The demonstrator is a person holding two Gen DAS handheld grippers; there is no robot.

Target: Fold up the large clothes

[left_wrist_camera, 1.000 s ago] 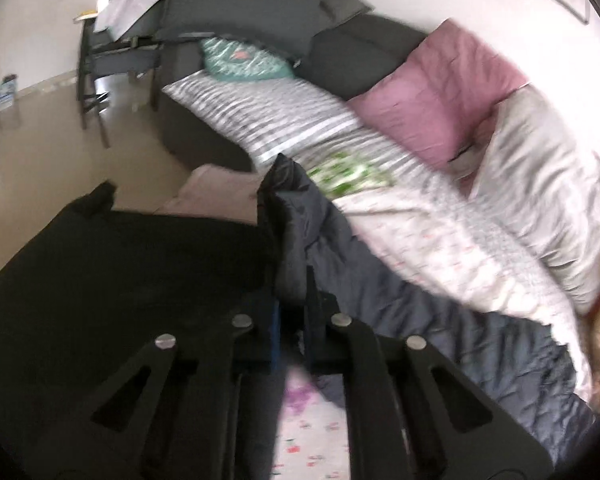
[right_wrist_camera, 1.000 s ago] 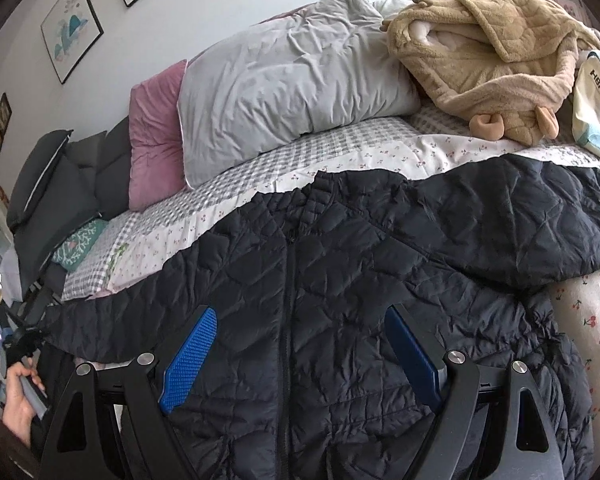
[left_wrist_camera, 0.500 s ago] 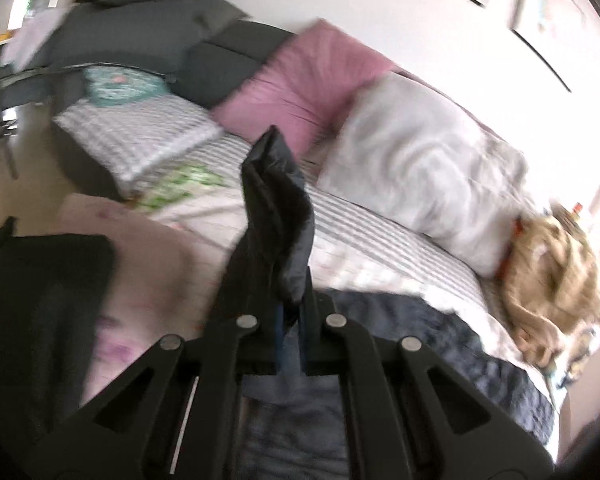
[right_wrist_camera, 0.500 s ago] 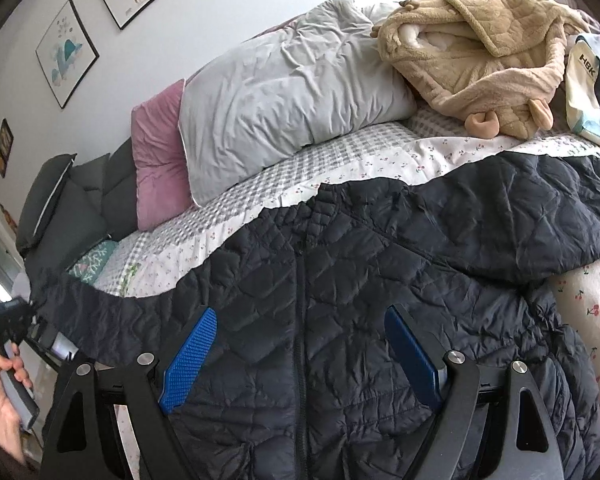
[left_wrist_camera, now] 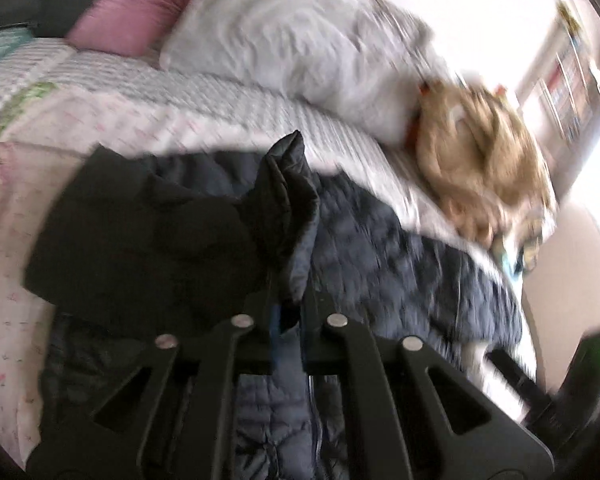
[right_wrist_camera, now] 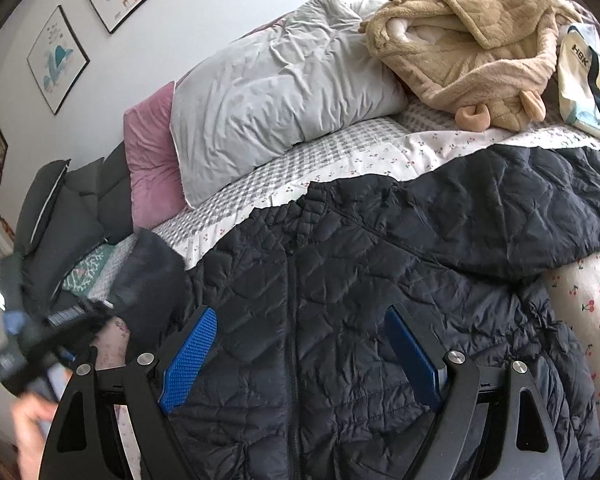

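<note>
The left hand-held gripper, pinching the sleeve as its jaws ease open, has swung it from lower left over the jacket on the bed; the right hand-held gripper hovers wide, empty.

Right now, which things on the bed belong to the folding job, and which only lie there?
For the job:
- dark quilted jacket
- its sleeve, pinched in the left gripper, jaws opening
- right gripper, open above the jacket

Only lying there:
- grey pillow
- pink cushion
- tan fleece blanket
- tote bag

Two close wrist fisheyes angled down over the bed, sharing jacket and pillows.
</note>
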